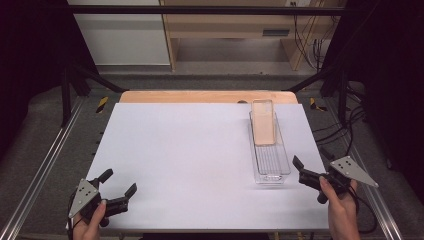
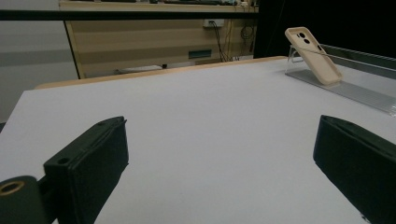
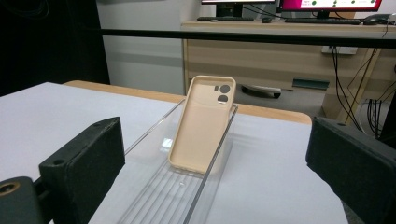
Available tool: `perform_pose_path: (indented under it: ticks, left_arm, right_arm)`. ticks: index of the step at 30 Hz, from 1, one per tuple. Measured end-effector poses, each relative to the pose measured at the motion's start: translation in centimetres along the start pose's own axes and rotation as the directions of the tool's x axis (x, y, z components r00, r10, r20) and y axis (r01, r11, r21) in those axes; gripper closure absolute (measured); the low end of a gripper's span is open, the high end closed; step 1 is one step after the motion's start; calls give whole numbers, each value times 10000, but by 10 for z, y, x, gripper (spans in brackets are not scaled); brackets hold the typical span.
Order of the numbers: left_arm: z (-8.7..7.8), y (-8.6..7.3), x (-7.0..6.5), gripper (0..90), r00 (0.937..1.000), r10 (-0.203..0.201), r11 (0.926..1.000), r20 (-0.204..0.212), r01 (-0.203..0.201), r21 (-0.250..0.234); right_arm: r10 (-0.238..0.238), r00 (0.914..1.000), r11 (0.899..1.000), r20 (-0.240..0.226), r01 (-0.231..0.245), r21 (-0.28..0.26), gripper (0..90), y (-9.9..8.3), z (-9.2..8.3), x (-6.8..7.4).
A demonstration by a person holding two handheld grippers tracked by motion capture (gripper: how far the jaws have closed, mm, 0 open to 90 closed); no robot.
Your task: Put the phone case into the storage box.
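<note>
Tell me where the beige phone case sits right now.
In the high view the beige phone case is on the table's right side, leaning tilted against the far end of the clear tray, ahead of the right gripper.

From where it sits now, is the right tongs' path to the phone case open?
Probably yes. The right tongs are open beside the clear tray, and the phone case leans upright at the tray's far end with nothing between. The tray's low walls may crowd a side grip.
</note>
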State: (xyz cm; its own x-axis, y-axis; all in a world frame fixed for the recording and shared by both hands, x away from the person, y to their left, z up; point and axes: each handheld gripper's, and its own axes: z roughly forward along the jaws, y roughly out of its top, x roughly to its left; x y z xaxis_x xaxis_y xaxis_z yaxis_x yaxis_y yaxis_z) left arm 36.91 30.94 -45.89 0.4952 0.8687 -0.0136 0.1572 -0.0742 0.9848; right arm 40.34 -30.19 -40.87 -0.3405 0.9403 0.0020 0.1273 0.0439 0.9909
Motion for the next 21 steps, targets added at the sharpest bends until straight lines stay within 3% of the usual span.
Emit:
perform_pose_path:
  ticks: [7, 13, 21]
  left_arm:
    - [2, -2, 5, 30, 9999, -131, 9992, 61, 133, -370]
    - [5, -2, 7, 30, 9991, -195, 9968, 365, 222, -771]
    - [10, -1, 1, 28, 9961, 187, 9954, 859, -105, -948]
  right_arm:
    - [79, 9999, 9999, -93, -80, -120, 44, -10, -2, -1]
    - [132, 9993, 9995, -347, -143, -299, 48, -20, -3, 0]
    - [-52, 9973, 9991, -735, 21, -416, 33, -33, 0, 6]
